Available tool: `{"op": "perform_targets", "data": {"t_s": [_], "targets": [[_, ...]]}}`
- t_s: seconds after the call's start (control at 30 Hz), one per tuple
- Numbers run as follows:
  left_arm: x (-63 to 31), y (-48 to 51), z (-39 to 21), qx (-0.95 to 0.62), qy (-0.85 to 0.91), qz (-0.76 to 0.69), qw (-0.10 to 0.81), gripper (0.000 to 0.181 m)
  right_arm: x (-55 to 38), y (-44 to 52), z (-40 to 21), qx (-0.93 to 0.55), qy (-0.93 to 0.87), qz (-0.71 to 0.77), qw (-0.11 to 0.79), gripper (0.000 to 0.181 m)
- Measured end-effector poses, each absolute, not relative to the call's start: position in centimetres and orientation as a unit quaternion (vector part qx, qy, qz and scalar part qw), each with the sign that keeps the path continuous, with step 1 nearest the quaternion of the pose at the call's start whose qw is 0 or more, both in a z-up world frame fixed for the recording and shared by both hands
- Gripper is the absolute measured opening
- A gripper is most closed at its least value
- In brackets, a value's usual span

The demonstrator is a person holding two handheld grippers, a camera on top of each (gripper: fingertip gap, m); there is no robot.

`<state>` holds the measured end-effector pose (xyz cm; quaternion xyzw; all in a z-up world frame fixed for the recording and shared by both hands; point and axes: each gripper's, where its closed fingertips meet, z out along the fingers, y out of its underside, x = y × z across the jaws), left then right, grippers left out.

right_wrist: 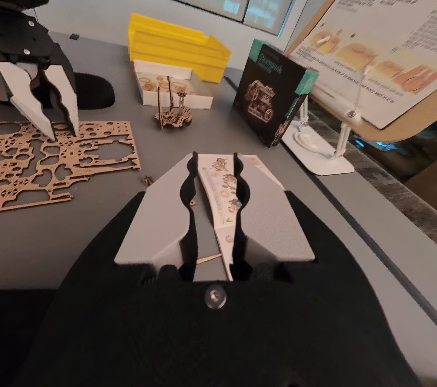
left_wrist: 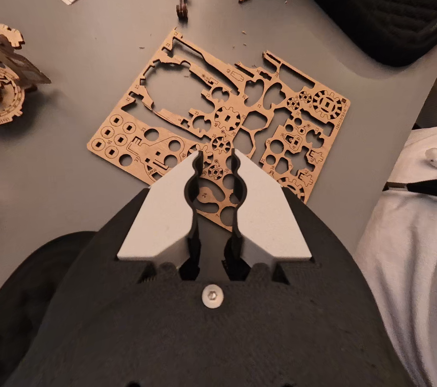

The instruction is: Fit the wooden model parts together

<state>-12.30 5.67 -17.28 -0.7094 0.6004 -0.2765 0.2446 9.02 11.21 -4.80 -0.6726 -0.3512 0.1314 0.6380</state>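
**Thin parts sheet: handling notes**

While the left gripper (left_wrist: 216, 154) hovered part-open and empty over the wooden parts sheet (left_wrist: 238, 96), its tips touching or just above it, the right gripper (right_wrist: 215, 156) hung part-open and empty over a leaflet (right_wrist: 220, 188). The sheet lay flat on the grey table (left_wrist: 71, 68). It was judged light, stiff and brittle at its thin webs; pressing out a gear (left_wrist: 221, 145) suited it better than pinching an edge. The half-built model (right_wrist: 171, 113) stood well apart.
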Motion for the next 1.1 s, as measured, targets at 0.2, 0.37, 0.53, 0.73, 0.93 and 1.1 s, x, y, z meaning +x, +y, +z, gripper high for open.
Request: {"op": "perform_targets", "data": {"t_s": [0.2,0.37,0.53,0.73,0.93,1.1], "targets": [[-12.8,6.4,-17.3,-0.707,0.608,-0.249,0.263,0.018,8.6,11.7,-5.6,-0.698,-0.331,0.164,0.614,0.048],[-12.4,7.4,-16.7,-0.705,0.610,-0.246,0.267,0.020,9.0,12.2,-9.7,-0.746,-0.345,0.153,0.549,0.050],[-10.1,8.4,-12.6,-0.672,0.593,-0.292,0.334,0.018,10.0,12.7,-10.5,-0.752,-0.343,0.132,0.548,0.050],[-5.8,10.7,-9.1,-0.629,0.581,-0.352,0.379,0.025,11.7,13.2,-8.6,-0.728,-0.332,0.078,0.595,0.049],[-3.5,11.7,-8.7,-0.598,0.575,-0.419,0.370,0.024,12.9,13.1,-5.4,-0.682,-0.309,0.042,0.662,0.055],[-4.7,12.2,-8.4,-0.587,0.556,-0.456,0.372,0.022,14.0,13.3,-5.2,-0.681,-0.277,0.047,0.677,0.055]]}}
